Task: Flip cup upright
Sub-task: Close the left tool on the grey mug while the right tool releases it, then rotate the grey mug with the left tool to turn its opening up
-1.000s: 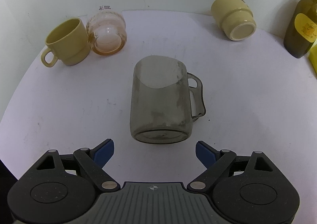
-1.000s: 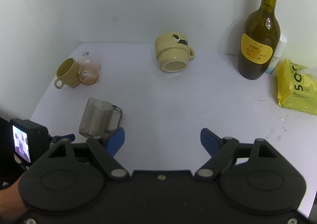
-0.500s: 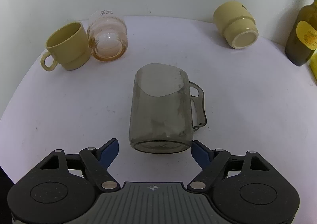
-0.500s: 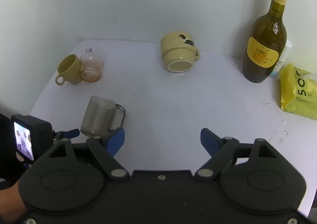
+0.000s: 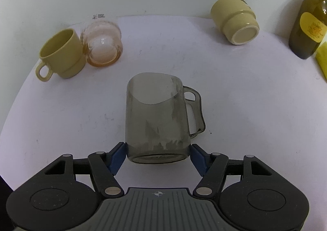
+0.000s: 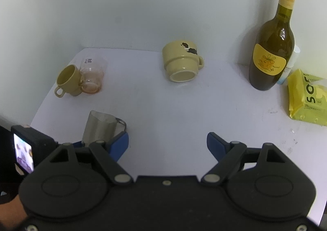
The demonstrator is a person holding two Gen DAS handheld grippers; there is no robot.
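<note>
so the smoky glass cup [image 5: 156,116] is lying on its side mid-counter [image 5: 235,108], base toward the left gripper [image 5: 157,154], whose blue pads are bracketing that base, seemingly touching but not clearly clamping. the right gripper [image 6: 167,145] is hovering wide open, holding nothing. lifting and uprighting are not yet done.

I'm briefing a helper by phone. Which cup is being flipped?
On the white table, look nearest the front edge. The smoky grey glass mug lies on its side between the left gripper fingers; the other cups are yellow ceramic or pinkish glass.
</note>
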